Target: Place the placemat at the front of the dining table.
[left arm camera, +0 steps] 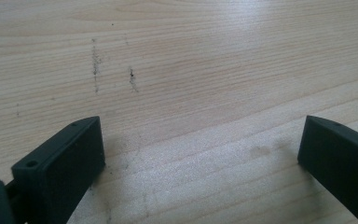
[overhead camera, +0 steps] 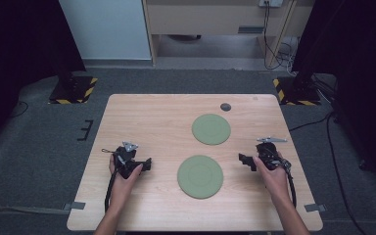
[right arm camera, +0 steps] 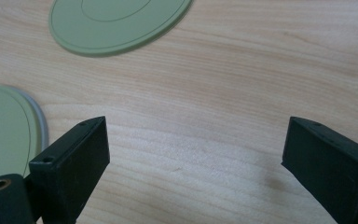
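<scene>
Two flat round green plates lie on the wooden table (overhead camera: 147, 117). The near plate (overhead camera: 200, 176) sits between my two grippers, and the far plate (overhead camera: 211, 129) lies beyond it. My left gripper (overhead camera: 147, 164) rests left of the near plate, open, with bare wood between its jaws (left arm camera: 200, 158). On the other side, my right gripper (overhead camera: 245, 160) is open too, with nothing in it (right arm camera: 193, 158). In the right gripper view the near plate (right arm camera: 4, 130) shows at the left edge and the far plate (right arm camera: 116, 18) at the top.
A small dark round disc (overhead camera: 225, 106) sits in the table top near the far edge. Grey carpet surrounds the table, with two stand bases marked in yellow and black (overhead camera: 73, 89) (overhead camera: 298, 90) at the far corners. Cables (overhead camera: 274, 49) trail on the floor behind.
</scene>
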{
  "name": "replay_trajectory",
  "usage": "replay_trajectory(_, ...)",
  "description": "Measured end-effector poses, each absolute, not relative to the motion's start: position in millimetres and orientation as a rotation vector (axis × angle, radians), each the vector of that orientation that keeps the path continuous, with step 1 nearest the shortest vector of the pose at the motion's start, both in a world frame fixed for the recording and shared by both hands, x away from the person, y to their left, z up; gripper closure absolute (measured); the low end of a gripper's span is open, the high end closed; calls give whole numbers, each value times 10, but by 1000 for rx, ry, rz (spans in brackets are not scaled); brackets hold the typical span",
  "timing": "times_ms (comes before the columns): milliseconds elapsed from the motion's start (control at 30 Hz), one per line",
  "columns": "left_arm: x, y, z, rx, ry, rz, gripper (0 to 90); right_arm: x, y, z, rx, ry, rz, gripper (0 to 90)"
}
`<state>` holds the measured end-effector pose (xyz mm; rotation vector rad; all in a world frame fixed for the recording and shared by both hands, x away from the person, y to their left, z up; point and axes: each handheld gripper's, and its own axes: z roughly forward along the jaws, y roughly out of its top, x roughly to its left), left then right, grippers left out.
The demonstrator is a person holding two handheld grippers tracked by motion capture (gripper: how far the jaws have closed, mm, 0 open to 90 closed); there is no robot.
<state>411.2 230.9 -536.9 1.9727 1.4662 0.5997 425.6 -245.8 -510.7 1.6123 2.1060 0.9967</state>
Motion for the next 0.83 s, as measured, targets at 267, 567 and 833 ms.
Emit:
replay_trajectory(267, 4112, 2309, -5370, 1972, 1467, 600, 0, 4236, -2338, -5281, 1596, 2066, 931, 76)
replay_trajectory(567, 4112, 2309, -5370, 1972, 1467, 600, 0, 4220, -2240, -5389, 1502, 2034, 866, 72)
replay_trajectory(833, 4112, 2308, -5370, 1971, 1467, 600, 0, 4229, -2266, -5399, 1539, 2018, 837, 3)
